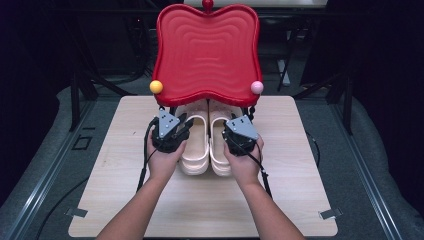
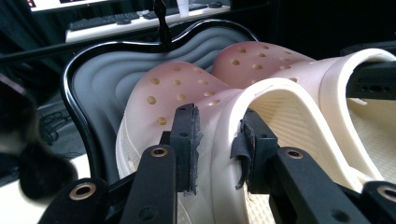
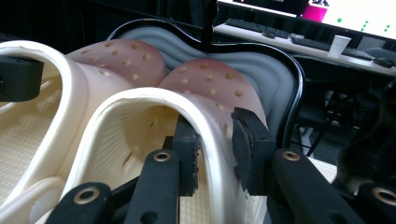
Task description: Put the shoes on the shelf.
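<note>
While pinched at their outer rims by both grippers' fingers, clogs (image 1: 206, 137) lengthwise, toes away.

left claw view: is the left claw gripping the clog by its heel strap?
No, the left claw pinches the outer side wall of the cream clog at the foot opening, one jaw inside and one outside.

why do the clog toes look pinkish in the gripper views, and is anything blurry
High view: evenly lit, and the red tray overhangs the cream clogs. Left gripper view: the toes pick up a reddish tint under that tray, probably reflected colour; a dark blurred shape sits out of focus at the left edge. Right gripper view: the same tint on the toes, bright screen glare top right.
</note>
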`<state>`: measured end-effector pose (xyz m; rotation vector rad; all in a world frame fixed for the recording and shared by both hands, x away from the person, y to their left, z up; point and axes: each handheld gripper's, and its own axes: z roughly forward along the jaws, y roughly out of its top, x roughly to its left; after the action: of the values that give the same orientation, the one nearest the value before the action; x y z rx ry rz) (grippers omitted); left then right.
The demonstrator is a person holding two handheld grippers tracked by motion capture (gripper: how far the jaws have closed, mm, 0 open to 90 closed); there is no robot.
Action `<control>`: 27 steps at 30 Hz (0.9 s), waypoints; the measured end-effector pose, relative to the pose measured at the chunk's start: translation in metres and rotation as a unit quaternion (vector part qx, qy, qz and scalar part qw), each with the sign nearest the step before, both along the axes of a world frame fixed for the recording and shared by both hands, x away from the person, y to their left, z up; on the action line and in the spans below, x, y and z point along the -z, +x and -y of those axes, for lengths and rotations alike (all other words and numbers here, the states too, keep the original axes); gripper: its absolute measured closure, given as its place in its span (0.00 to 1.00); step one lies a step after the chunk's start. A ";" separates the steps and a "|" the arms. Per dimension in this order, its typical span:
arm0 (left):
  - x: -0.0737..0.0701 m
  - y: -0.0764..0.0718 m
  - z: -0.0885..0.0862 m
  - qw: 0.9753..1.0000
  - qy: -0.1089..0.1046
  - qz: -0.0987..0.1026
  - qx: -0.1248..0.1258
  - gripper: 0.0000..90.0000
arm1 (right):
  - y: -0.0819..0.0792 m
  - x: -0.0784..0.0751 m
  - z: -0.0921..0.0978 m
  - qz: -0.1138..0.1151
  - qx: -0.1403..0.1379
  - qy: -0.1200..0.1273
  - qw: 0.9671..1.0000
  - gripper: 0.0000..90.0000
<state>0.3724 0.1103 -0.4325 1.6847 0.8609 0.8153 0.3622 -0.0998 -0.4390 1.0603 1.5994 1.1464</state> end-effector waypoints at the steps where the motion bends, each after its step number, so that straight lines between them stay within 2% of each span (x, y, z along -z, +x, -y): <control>1: 0.001 0.004 0.001 1.000 0.006 0.001 -0.003 0.78 | 0.002 0.000 0.000 -0.002 0.002 -0.004 1.000 0.79; 3: 0.002 0.005 0.000 1.000 0.007 0.001 -0.003 0.78 | 0.004 0.001 -0.001 -0.003 0.002 -0.004 1.000 0.79; 4: 0.002 0.006 0.000 1.000 0.012 0.004 -0.005 0.78 | 0.006 0.003 0.001 -0.011 0.004 0.002 1.000 0.78; 8: 0.004 0.005 -0.001 1.000 0.018 0.005 -0.012 0.78 | 0.005 0.004 0.003 -0.023 -0.001 0.002 1.000 0.78; 9: 0.006 0.004 -0.002 1.000 0.018 0.002 -0.018 0.78 | 0.005 0.004 0.005 -0.039 -0.002 0.005 0.999 0.76; 10: 0.006 0.004 -0.002 1.000 0.018 0.002 -0.018 0.78 | 0.005 0.004 0.005 -0.039 -0.002 0.005 0.999 0.76; 14: 0.008 0.001 -0.002 0.999 0.027 -0.001 -0.027 0.77 | 0.003 0.005 0.003 -0.052 -0.007 -0.008 0.999 0.72; 16: 0.009 0.001 -0.004 0.999 0.021 -0.013 -0.033 0.76 | 0.002 0.005 0.003 -0.052 -0.011 -0.017 0.998 0.71; 21: 0.009 -0.001 -0.005 0.999 0.025 -0.017 -0.036 0.73 | 0.000 0.004 0.003 -0.058 -0.017 -0.009 0.998 0.65; 25: 0.011 0.000 -0.009 0.999 0.004 -0.030 -0.036 0.67 | -0.001 0.002 0.004 -0.064 -0.025 -0.005 0.998 0.62; 27: 0.012 -0.001 -0.009 0.999 0.001 -0.032 -0.036 0.65 | -0.002 0.002 0.004 -0.064 -0.028 -0.005 0.998 0.61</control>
<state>0.3711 0.1197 -0.4442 1.6977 0.9694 0.8140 0.3602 -0.1034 -0.4410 1.1067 1.7431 1.1250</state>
